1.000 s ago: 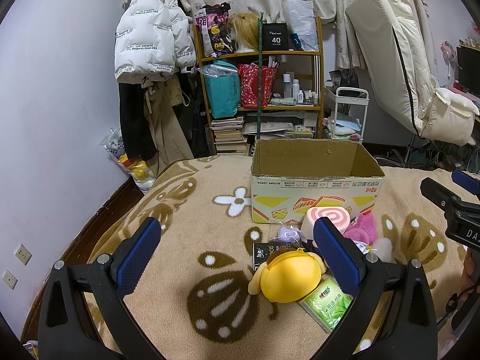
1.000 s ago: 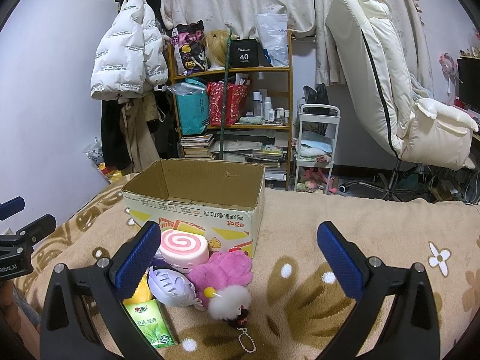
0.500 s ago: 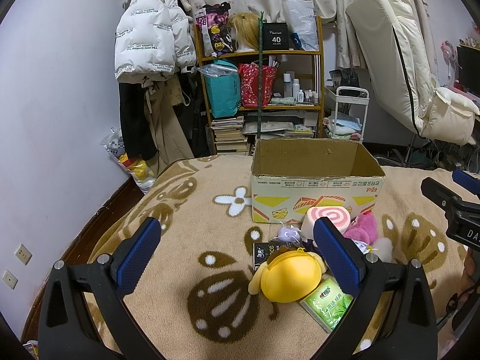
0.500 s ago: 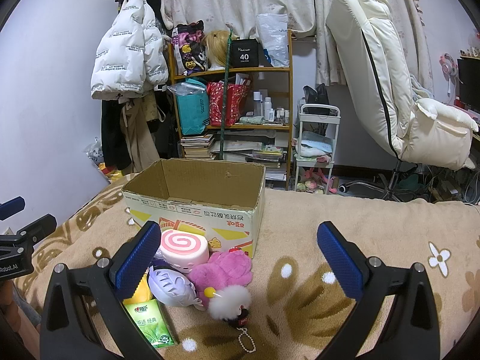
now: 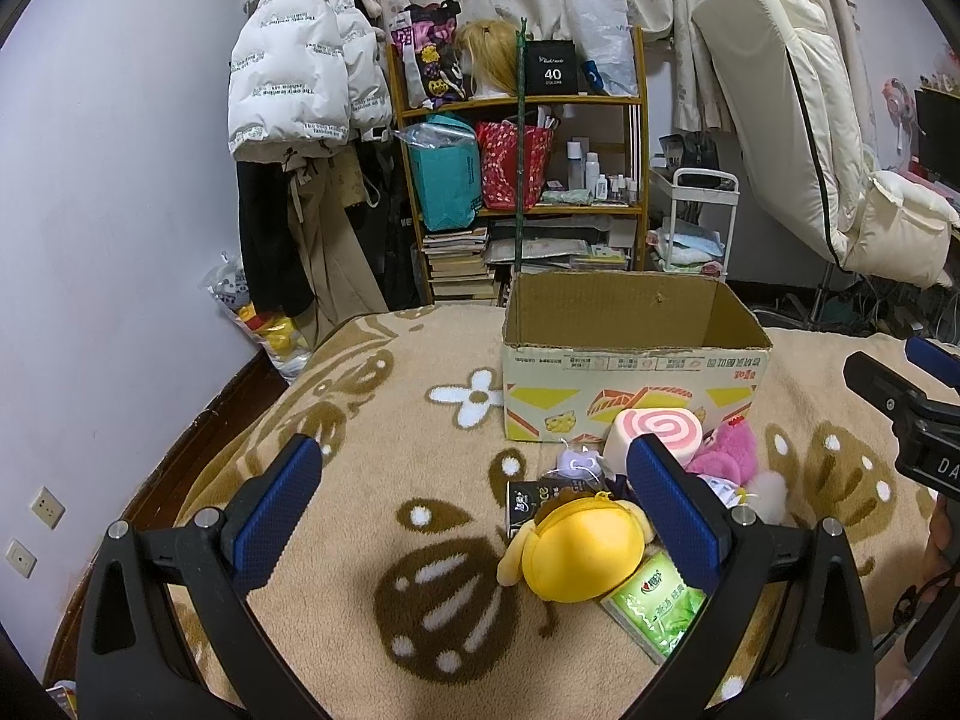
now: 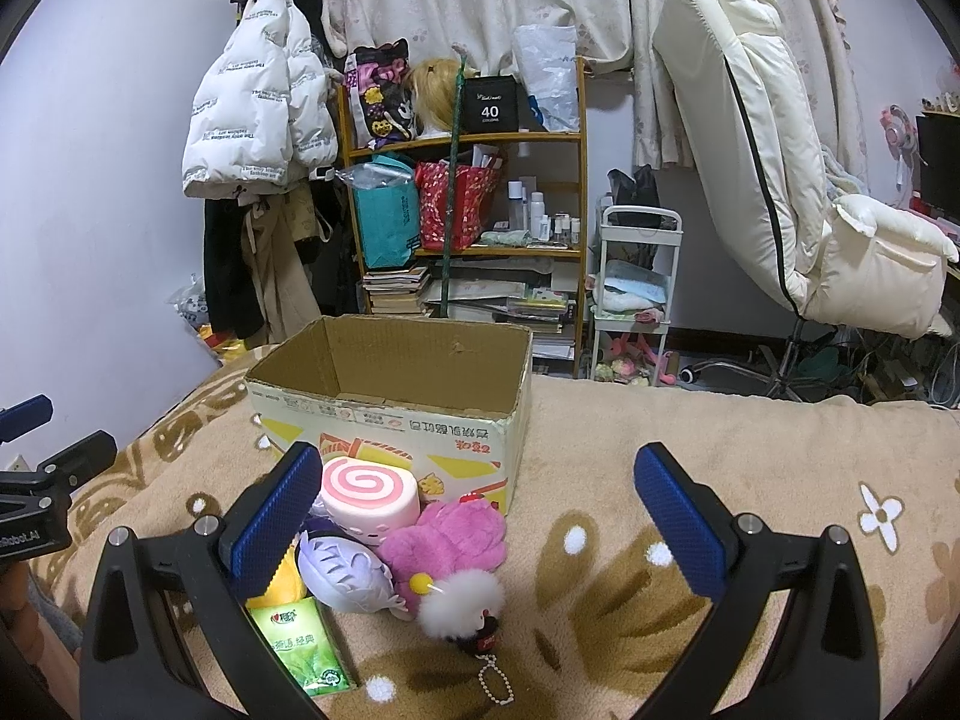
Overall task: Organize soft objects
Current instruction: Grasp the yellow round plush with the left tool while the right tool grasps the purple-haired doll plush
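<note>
Hovering level, left gripper [image 5: 474, 507], right gripper [image 6: 480, 516], agape

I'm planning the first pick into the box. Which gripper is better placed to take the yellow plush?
Left, probably. The left gripper is open with the yellow plush lying just ahead between its fingers. From the right gripper, the plush is mostly hidden behind its left finger, off to the side.

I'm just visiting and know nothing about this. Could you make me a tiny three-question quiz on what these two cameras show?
1. True or false: the cardboard box already holds toys.
2. Which toy leans against the box front: A) yellow plush B) pink swirl roll C) white pompom?
3. Fill in: both the left tongs and right tongs are ____.

Key: 1 false, as far as its visible inside shows; 2 B; 3 open.
</note>
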